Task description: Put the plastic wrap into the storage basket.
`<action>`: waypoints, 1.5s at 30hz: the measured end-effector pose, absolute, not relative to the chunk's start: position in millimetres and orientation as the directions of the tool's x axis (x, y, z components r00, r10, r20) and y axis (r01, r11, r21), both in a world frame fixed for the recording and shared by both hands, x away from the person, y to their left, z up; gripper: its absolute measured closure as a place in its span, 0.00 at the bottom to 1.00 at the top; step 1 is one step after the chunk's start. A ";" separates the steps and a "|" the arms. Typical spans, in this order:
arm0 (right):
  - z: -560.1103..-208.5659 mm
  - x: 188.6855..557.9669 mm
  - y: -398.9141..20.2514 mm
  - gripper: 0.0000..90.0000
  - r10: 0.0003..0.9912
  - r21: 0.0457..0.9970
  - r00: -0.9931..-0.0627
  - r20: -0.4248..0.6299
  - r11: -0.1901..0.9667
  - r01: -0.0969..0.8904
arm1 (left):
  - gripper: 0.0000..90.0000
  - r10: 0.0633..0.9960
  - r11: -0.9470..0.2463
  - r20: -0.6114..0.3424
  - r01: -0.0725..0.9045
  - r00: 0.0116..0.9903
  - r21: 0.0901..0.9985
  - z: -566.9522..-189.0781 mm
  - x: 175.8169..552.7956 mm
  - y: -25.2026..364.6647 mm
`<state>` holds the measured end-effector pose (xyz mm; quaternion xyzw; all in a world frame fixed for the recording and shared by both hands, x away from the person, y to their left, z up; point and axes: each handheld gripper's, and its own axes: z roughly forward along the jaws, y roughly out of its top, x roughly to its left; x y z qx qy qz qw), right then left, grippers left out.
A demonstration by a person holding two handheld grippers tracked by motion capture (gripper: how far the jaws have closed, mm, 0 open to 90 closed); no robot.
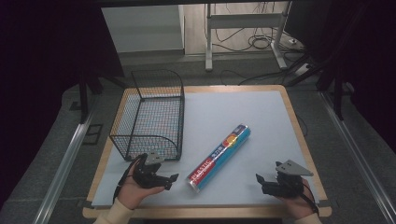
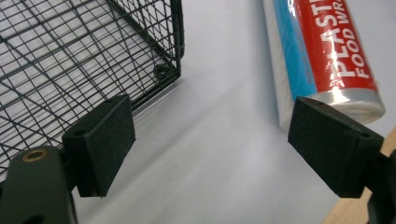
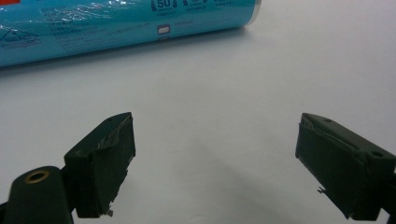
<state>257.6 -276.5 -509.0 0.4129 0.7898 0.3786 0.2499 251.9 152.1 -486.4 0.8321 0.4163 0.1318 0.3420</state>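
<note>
Both tongs [image 1: 170, 181] [image 1: 259, 181] agape, wrap roll [image 1: 219, 157] between, ends cropped close-up.

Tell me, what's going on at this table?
A person sits at the table with a pair of tongs in each hand. Both the left tongs and the right tongs are open and hold nothing. Between them a roll of plastic food wrap lies on its side on the pale mat, touched by neither. A black wire basket stands to the left of the roll, with nothing visible inside it. My guess is the roll is about to be picked up.
</note>
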 end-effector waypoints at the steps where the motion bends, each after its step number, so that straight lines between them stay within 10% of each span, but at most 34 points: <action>1: -508.8 257.5 -276.2 0.14 0.842 0.806 -0.533 -0.085 0.373 0.461 | 0.17 0.783 -0.419 -0.066 0.603 0.619 0.679 -485.2 252.1 150.4; 45: -510.7 259.9 -281.1 0.12 0.832 0.810 -0.542 -0.118 0.396 0.433 | 0.16 0.692 -0.527 -0.049 0.550 0.720 0.648 -452.2 276.8 61.2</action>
